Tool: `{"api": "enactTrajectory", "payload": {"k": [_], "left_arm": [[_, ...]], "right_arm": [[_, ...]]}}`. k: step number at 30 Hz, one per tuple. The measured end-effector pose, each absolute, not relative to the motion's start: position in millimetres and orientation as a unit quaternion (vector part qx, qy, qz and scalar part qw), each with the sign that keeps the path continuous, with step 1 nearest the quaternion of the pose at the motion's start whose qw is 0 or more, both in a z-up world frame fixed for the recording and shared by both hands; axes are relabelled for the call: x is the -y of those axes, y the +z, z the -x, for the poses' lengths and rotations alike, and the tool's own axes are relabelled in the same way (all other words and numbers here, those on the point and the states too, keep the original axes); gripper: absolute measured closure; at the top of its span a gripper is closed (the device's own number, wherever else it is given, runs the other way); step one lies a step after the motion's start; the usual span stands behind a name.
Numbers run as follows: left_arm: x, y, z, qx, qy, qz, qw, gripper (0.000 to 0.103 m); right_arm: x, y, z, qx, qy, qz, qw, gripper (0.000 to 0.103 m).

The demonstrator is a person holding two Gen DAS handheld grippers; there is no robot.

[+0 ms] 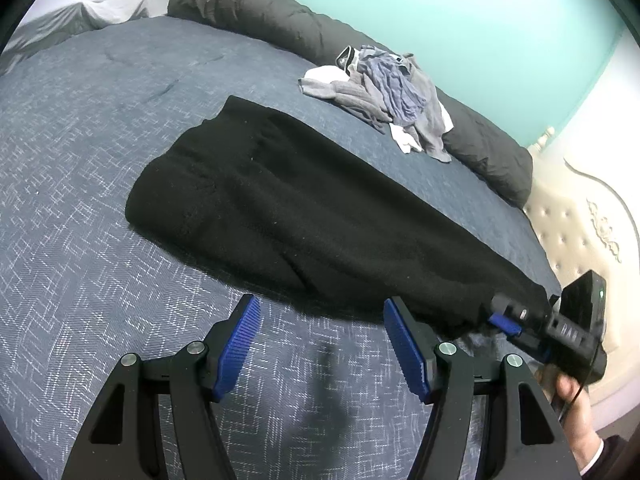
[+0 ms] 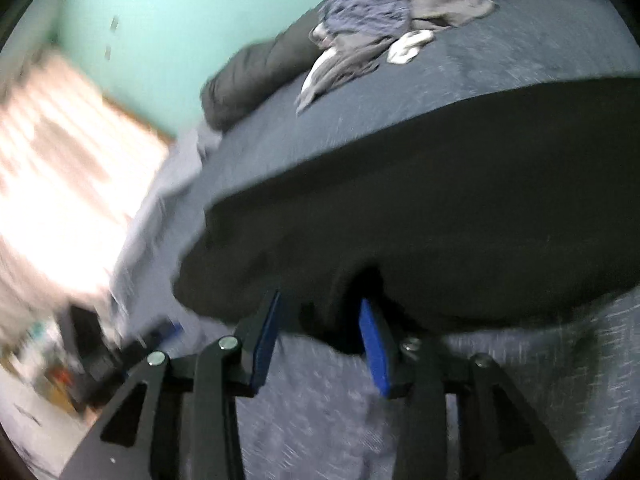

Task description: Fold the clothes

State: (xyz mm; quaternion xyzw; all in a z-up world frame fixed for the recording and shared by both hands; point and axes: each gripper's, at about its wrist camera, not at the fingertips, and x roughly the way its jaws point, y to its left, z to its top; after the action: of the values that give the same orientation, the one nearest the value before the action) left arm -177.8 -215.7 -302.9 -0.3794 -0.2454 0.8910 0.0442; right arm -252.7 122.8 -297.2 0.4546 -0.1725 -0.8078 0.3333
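A long black garment (image 1: 304, 216) lies flat across the blue bedspread (image 1: 80, 184), folded into a narrow band that tapers toward the right side of the bed. To its left and beyond it the bedspread is bare, giving open room; the nearer strip of cover in front of the left gripper (image 1: 320, 344) is bare too. That gripper hangs just short of the garment's near edge, its jaws wide apart with nothing between them.

The right gripper (image 2: 316, 340) sits at the garment's narrow end, close to the bed's edge. Its jaws are partly open, with a fold of the black cloth lying between the blue pads (image 2: 374, 344); the blurred view does not show the pads pressing on it. A hand (image 1: 572, 396) holds that gripper.

Behind the garment lies a heap of grey, blue and white clothes (image 1: 392, 88), well apart from it. A rolled dark grey duvet (image 1: 256, 12) runs along the turquoise wall (image 1: 460, 8) behind the heap. A cream tufted headboard (image 1: 580, 216) rises past the right edge.

The garment looks soft and fleecy; the bedspread carries a fine white woven pattern.
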Motion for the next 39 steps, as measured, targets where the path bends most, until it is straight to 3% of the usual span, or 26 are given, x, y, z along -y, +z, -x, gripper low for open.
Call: {"api": "enactTrajectory", "payload": {"k": [6, 15, 17, 19, 24, 34, 39], "left_arm": [[217, -303, 178, 0.248, 0.890, 0.380, 0.043, 0.034], [217, -303, 177, 0.249, 0.890, 0.379, 0.042, 0.034], [218, -303, 177, 0.249, 0.890, 0.379, 0.041, 0.034], [218, -304, 177, 0.248, 0.890, 0.380, 0.042, 0.034], [220, -304, 177, 0.256, 0.888, 0.379, 0.042, 0.034], [227, -305, 176, 0.257, 0.888, 0.379, 0.035, 0.034], [228, -305, 177, 0.262, 0.888, 0.377, 0.035, 0.034]], "right_arm": [[-108, -303, 236, 0.075, -0.822, -0.479, 0.300, 0.063], [-80, -310, 241, 0.009, -0.837, -0.454, 0.307, 0.064], [-73, -309, 242, -0.012, -0.838, -0.444, 0.317, 0.093], [-70, -307, 240, -0.019, -0.831, -0.447, 0.329, 0.098], [-73, -289, 228, 0.005, -0.816, -0.447, 0.365, 0.099], [-80, -322, 225, 0.008, -0.793, -0.491, 0.359, 0.099], [-101, -300, 219, 0.043, -0.795, -0.482, 0.366, 0.098]]}}
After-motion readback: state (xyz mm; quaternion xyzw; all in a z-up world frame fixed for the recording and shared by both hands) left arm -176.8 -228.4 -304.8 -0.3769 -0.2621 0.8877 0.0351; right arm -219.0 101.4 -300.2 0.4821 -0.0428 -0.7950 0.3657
